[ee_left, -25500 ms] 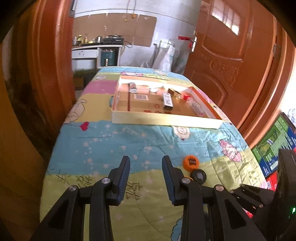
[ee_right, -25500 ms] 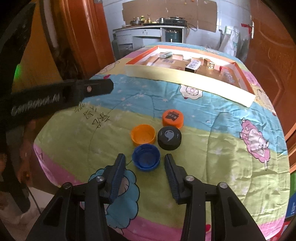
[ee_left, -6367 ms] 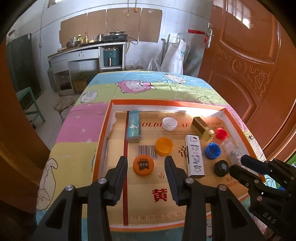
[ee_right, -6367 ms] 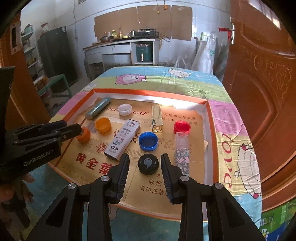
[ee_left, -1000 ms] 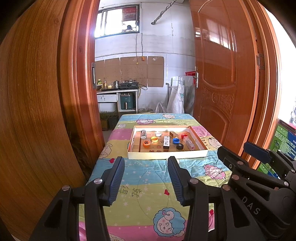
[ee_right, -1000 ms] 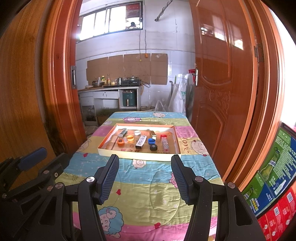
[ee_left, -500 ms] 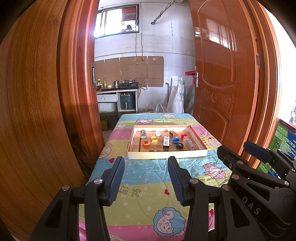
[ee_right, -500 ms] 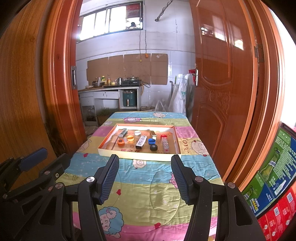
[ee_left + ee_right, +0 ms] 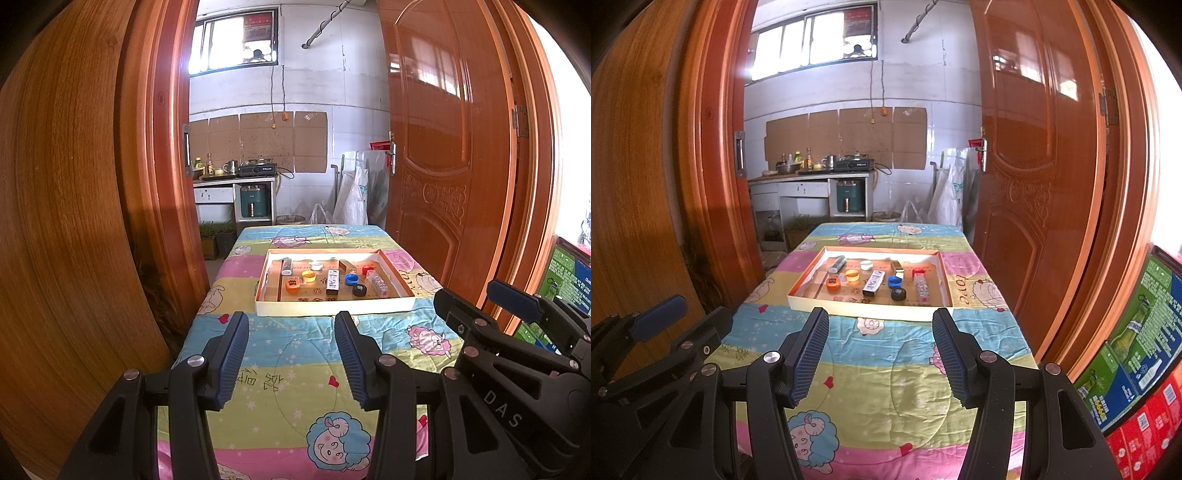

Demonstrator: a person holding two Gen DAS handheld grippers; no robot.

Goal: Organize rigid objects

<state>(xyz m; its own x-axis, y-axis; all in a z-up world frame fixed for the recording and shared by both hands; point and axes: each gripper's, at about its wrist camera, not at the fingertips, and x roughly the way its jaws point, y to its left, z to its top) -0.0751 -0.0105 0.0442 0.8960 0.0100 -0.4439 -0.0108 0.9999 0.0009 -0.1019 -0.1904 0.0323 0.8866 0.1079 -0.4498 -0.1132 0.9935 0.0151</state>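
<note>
Both the left gripper [image 9: 291,354] and the right gripper [image 9: 881,350] hang empty with jaws spread wide above the near edge of the cartoon-print quilted table cover [image 9: 912,376], while the bottle caps and small boxes lie inside the shallow orange-rimmed cardboard tray [image 9: 809,275] toward its far end.

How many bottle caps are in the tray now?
6: two orange caps at left, white cap at back, blue cap, black cap, red cap at right. Others may be hidden.
</note>
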